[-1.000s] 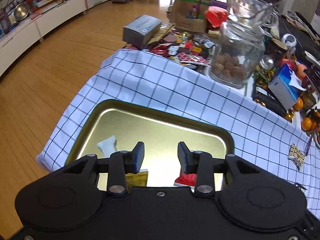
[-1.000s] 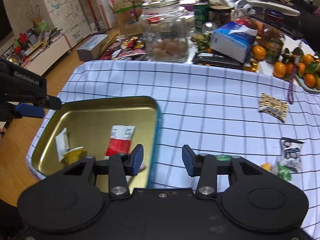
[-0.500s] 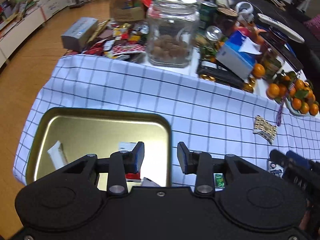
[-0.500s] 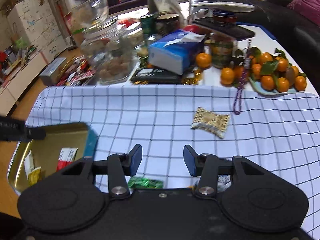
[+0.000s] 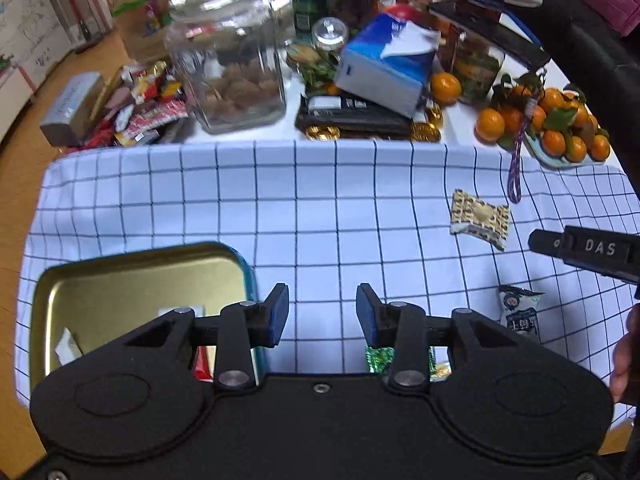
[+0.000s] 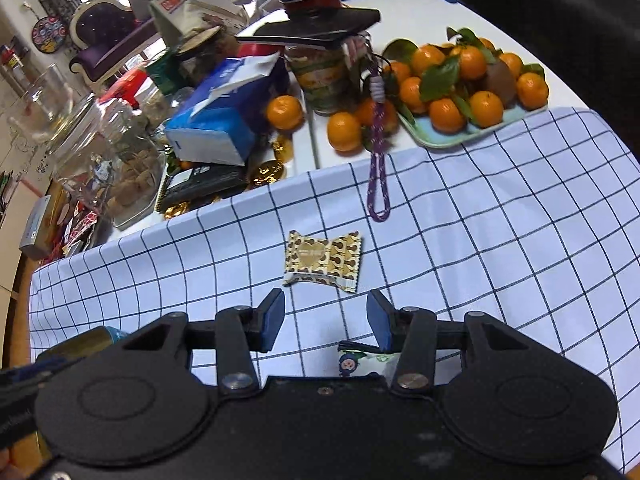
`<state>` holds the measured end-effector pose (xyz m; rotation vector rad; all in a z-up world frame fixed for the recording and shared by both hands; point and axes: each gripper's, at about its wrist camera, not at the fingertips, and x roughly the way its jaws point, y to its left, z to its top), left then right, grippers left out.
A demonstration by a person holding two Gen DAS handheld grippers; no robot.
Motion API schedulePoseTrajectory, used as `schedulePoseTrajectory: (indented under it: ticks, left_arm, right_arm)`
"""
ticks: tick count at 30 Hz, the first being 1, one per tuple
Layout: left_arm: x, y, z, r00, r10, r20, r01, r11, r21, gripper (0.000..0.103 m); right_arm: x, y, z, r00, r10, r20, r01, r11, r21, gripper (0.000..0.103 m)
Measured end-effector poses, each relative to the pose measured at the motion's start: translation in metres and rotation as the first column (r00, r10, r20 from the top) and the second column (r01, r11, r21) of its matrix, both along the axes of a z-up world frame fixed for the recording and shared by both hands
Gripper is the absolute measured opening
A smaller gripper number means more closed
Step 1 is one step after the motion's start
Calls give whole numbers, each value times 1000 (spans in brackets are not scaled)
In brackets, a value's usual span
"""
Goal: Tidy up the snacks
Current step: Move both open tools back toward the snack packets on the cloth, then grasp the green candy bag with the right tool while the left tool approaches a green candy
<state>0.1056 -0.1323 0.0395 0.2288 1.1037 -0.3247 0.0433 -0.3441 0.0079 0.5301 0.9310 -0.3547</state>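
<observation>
Both my claws are hanging over the checked cloth (image 5: pixel 320 200) with nothing in them. My left gripper (image 5: pixel 322 314) is opening, jaws apart, only bare cloth between the pads; it's sitting just right of the gold tin (image 5: pixel 132 276), which is already holding a few wrappers. My right gripper (image 6: pixel 325 320) is standing apart too, nothing clamped, pointing down at the gold-and-brown heart-print packet (image 6: pixel 322 262) lying flat just ahead of its fingertips. The blue-and-white packet (image 5: pixel 518 312) is lying on the cloth nearer me, partly hidden under the right claw's body in its own view. A green wrapper (image 5: pixel 378 356) is peeking out under my left gripper's right finger. I'm reading the heart packet as the next pick: I'm guessing light, thin, crinkly foil, soft contents, slippery skin, lying flush so there's little edge to bite. I'm thinking pads should be straddling the short width across the middle, pressing down onto the cloth and pinching the body, not the crimped end seals, which would likely be folding and sliding out. Gentle squeeze only; risk is pinching cloth along with it. The purple cord (image 6: pixel 378 168) is lying well clear beyond it.
</observation>
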Motion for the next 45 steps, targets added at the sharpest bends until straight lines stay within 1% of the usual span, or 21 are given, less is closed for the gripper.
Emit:
schedulePoseTrajectory:
  ticks: [2,3,5,7,10,13,18,20,23,27,32,38,42,45]
  left_arm:
    - [-3,-3,-11,999,-5,-32,5,1000,5,47]
    - [-4,-5,-17,998,-16,-60,17,1000,17,47]
    - [-8,-9,-26,992,-50,-114,52,999,15,46]
    - [-15,-12,-31,987,-87,-138,89,996,10,46]
    - [-25,-15,-35,983,-133,-130,137,990,28,46]
    - [-31,-15,-36,981,-155,-119,162,986,47,46]
    - [-28,-13,-41,981,-140,-133,148,988,50,46]
    - [-25,-12,-43,982,-125,-140,133,990,49,46]
    - [-23,-11,-43,984,-108,-144,116,992,44,46]
    - [-21,-8,-43,983,-100,-151,107,994,34,46]
    - [-19,-7,-44,980,-96,-177,101,995,19,46]
    - [-19,-10,-43,977,-103,-185,106,994,7,46]
    - [-20,-14,-45,975,-116,-189,120,993,6,46]
    - [-19,-16,-46,973,-124,-194,127,992,1,46]
  right_arm:
    - [-1,-5,-1,1000,-14,-14,14,1000,-8,48]
    - [-2,-7,-2,1000,-14,-25,14,1000,0,48]
    - [-5,-12,-6,999,-16,-50,19,998,57,48]
    - [-6,-16,-12,997,-28,-77,36,993,114,48]
    - [-11,-19,-19,991,-34,-130,55,985,162,48]
    - [-17,-20,-22,988,-32,-154,64,976,209,48]
    - [-29,-11,-28,985,19,-173,39,944,327,48]
    - [-32,-2,-31,982,53,-182,14,937,349,48]
    - [-29,12,-35,971,100,-218,-25,946,325,48]
    - [-24,28,-35,960,149,-235,-96,970,223,49]
    - [-22,38,-38,947,195,-255,-162,976,144,49]
    - [-24,41,-42,932,242,-271,-214,968,127,49]
    - [-26,38,-48,922,246,-298,-214,967,137,49]
    - [-30,34,-49,923,252,-291,-213,964,158,49]
